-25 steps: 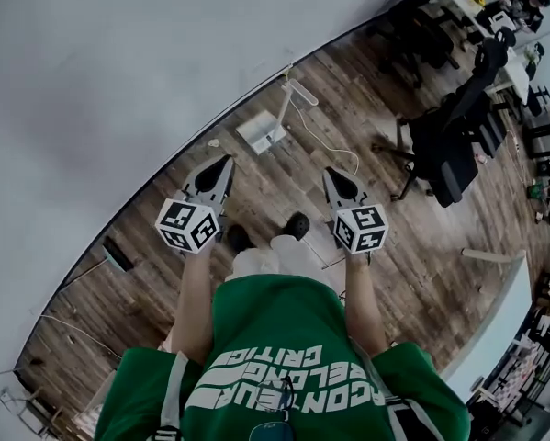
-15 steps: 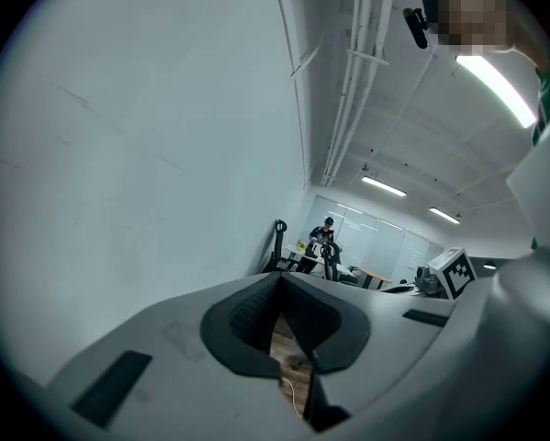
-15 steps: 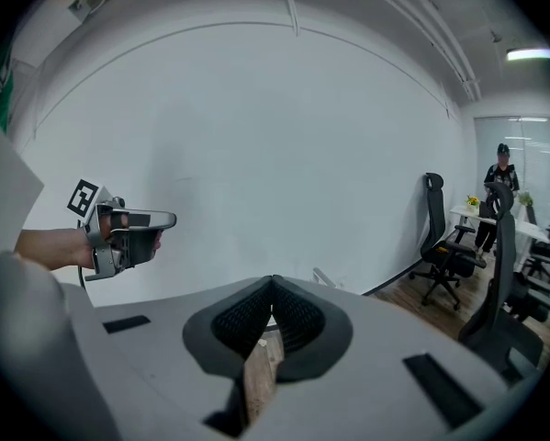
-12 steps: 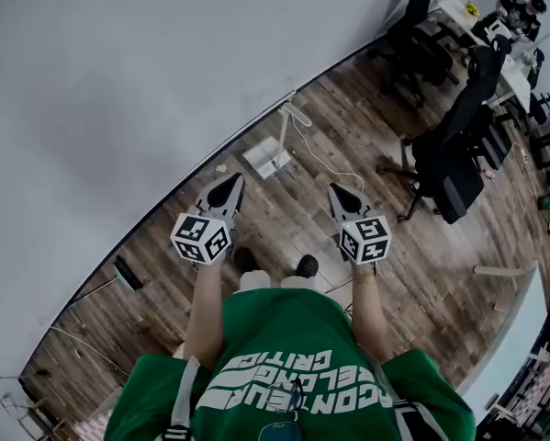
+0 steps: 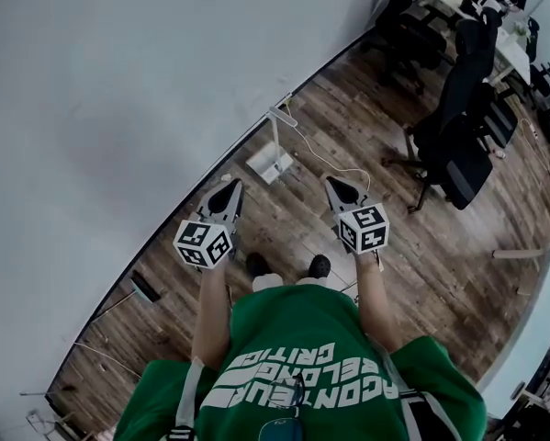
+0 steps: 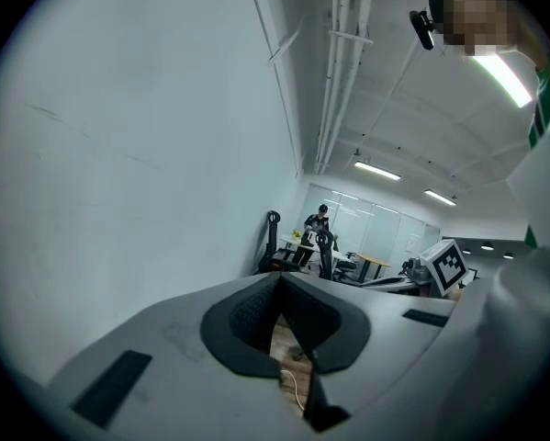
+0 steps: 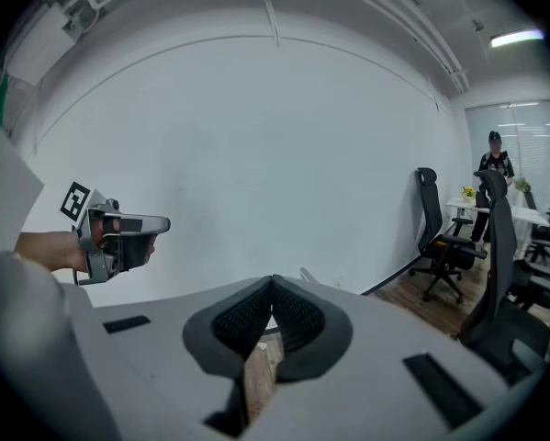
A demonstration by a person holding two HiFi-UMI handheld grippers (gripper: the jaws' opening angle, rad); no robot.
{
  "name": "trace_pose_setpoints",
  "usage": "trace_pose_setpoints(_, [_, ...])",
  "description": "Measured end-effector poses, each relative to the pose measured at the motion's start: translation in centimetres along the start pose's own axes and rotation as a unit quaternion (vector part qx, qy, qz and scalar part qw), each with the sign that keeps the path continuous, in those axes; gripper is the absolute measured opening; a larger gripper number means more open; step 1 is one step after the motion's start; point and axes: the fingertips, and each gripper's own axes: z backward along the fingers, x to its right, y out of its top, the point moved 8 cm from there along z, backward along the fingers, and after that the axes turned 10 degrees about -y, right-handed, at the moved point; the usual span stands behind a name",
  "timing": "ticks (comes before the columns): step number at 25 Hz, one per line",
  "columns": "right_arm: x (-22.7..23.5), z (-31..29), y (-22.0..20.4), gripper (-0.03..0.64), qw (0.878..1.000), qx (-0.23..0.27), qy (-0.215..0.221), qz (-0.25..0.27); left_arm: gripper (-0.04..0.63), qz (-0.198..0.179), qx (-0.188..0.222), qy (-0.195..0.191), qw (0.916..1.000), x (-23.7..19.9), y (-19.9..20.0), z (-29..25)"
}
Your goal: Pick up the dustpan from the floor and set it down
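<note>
Wood floor runs beside a big white wall, and the white dustpan stands on the floor close to that wall, in front of the person's feet. The left gripper and the right gripper are both squeezed closed with nothing in them, and neither touches the dustpan.

white wall, wood floor, office chairs

Person is wearing green short-sleeved shirt with white lettering, pale trousers, dark shoes.
</note>
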Motion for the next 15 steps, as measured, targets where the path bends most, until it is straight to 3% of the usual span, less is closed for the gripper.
trace_pose_setpoints(15, [1.7,1.2,-0.6,0.009,1.0,0.001,-0.004,0.005,-0.003,-0.013,-0.011,-0.019,0.9997,2.0,0.2,-2.0])
